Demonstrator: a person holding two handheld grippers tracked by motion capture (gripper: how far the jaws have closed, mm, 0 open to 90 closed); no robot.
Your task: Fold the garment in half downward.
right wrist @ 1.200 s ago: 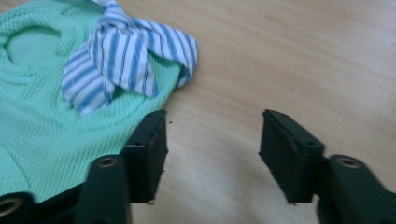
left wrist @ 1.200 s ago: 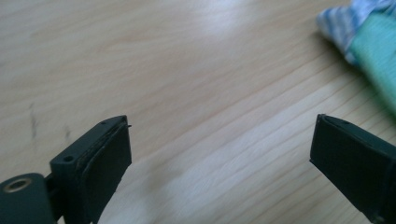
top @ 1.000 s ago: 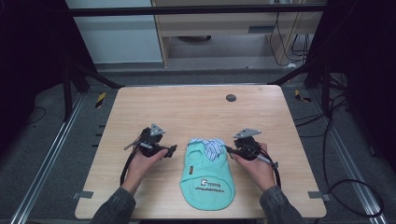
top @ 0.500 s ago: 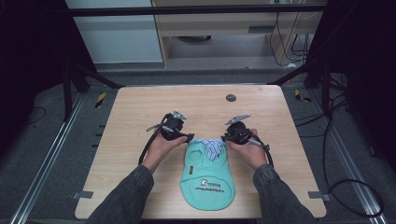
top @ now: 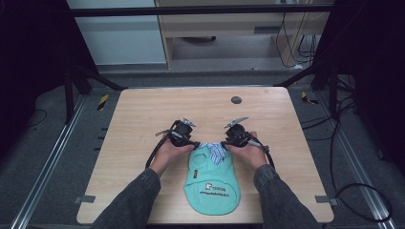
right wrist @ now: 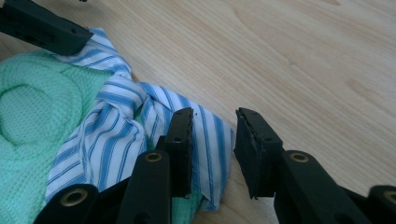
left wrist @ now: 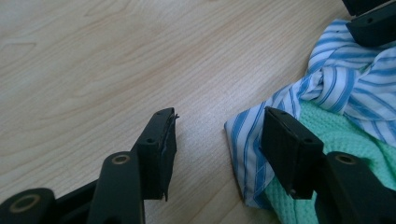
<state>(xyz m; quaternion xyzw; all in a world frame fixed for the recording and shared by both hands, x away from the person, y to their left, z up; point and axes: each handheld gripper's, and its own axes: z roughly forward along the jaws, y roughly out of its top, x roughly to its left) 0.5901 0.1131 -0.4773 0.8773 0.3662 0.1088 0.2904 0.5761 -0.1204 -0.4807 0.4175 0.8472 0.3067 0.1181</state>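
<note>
One garment (top: 212,183) lies flat on the worktop (top: 143,119), near the front edge, midway between the person's forearms. It is a mint-green knitted piece with a blue-and-white striped collar (top: 216,150) at its far end. A white patch with dark lettering sits on the green part; the high view is too coarse to read it with confidence.

Two grippers are in use, one at each side of the collar. The left gripper (left wrist: 217,140) has just been closing; its jaws stand half apart. One jaw rests over the striped corner where it overlaps the green knit, the other over bare wood; the pads do not press the cloth. The right gripper (right wrist: 212,140) has its jaws at a narrow gap after a slight reopening. Its inner jaw stands on the striped collar corner, the outer over the worktop just beyond the cloth edge; no grip is made.

One small dark round disc (top: 236,100) sits on the worktop near the far edge, well apart from the garment.
</note>
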